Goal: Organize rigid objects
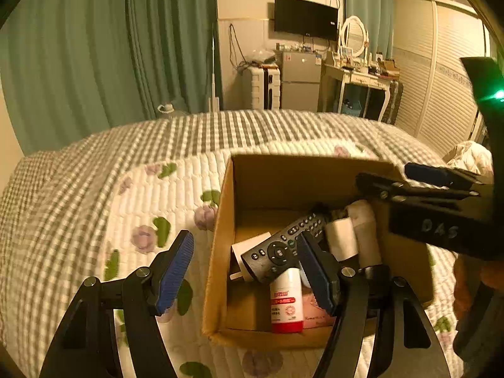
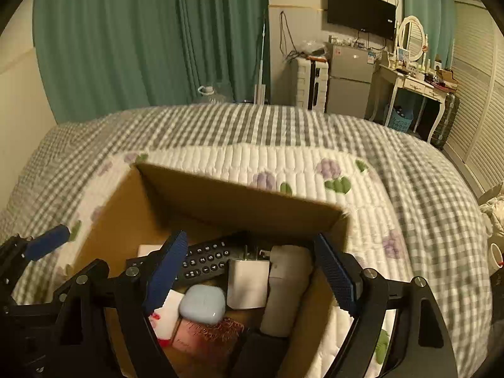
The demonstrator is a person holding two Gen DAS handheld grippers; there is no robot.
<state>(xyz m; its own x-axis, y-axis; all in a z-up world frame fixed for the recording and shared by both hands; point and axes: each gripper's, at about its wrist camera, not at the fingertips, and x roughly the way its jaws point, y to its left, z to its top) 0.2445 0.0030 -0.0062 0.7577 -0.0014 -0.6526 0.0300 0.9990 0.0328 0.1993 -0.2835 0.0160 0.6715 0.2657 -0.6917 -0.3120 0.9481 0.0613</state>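
Note:
An open cardboard box [image 1: 220,236] [image 2: 239,201] stands on the bed. Inside lie a black remote [image 1: 283,242] [image 2: 204,258], a red and white bottle [image 1: 286,302], a white charger [image 1: 341,239] [image 2: 249,283], a beige cylinder [image 2: 288,286], a pale blue earbud case [image 2: 203,304] and a pink packet [image 2: 208,337]. My left gripper [image 1: 249,271] is open and empty, straddling the box's left wall. My right gripper [image 2: 252,274] is open and empty just above the box's contents; it also shows in the left wrist view [image 1: 441,208].
The bed carries a floral quilt [image 1: 151,208] over a grey checked cover [image 2: 283,126]. Green curtains [image 1: 94,47], a wall TV [image 1: 305,17], a small fridge [image 1: 299,78], a dressing table [image 2: 415,82] and a louvred wardrobe [image 1: 441,78] stand beyond.

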